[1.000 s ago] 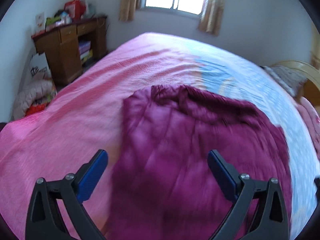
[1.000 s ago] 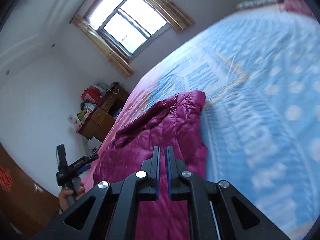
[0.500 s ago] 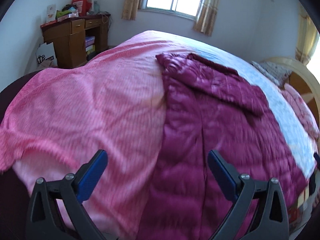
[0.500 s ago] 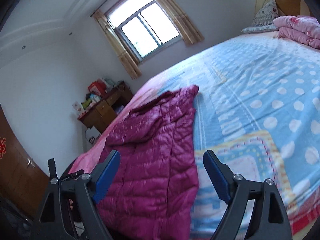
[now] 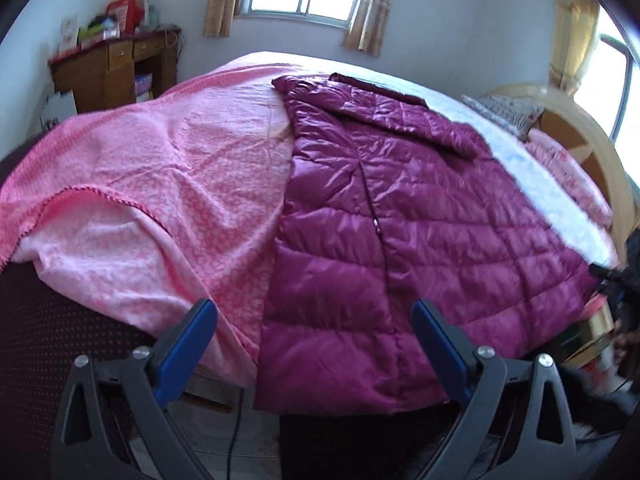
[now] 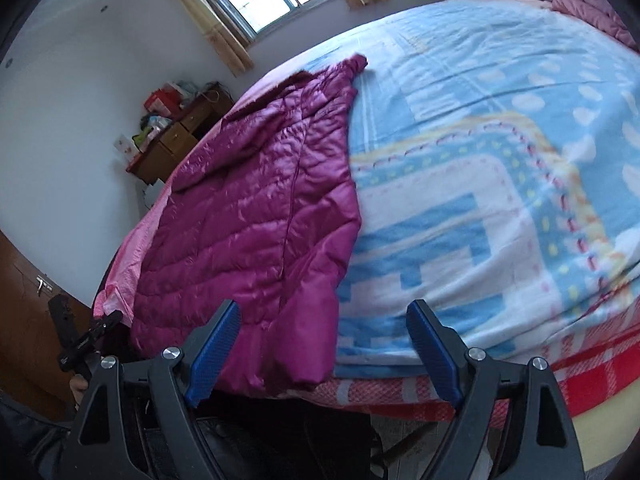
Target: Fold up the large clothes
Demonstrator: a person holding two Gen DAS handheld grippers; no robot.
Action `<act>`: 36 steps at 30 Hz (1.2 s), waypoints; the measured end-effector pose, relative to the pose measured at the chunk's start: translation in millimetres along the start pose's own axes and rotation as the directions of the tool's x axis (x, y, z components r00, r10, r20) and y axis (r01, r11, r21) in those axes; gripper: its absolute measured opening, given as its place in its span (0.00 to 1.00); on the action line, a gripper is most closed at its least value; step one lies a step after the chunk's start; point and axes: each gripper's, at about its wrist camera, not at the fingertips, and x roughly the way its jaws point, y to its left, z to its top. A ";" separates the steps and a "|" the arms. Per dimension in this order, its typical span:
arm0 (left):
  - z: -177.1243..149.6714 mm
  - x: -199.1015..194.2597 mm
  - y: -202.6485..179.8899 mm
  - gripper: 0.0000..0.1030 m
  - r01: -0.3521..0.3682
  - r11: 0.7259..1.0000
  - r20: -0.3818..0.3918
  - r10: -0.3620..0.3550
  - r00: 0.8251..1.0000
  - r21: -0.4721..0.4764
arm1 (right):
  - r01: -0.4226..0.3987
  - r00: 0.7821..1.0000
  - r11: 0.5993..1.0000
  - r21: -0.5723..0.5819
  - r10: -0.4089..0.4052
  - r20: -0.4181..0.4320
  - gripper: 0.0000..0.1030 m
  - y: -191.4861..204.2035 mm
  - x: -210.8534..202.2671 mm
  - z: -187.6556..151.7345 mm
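Both tongs gape wide and hold nothing! The left tongs (image 5: 314,354) hang over the near hem of the purple quilted coat (image 5: 400,248), which lies spread along the bed (image 5: 560,216), its hem drooping over the near edge, between a pink blanket (image 5: 168,184) and a blue patterned blanket (image 6: 500,184). The right tongs (image 6: 324,352), whose jaws have just sprung apart, straddle the coat's right corner, not touching it.
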 end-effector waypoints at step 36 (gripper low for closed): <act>21.4 -57.6 -10.2 0.07 0.338 0.939 0.174 -0.323 0.930 -0.063 | -0.278 0.961 0.960 -0.023 0.278 -0.006 0.09 41.9 -32.1 12.2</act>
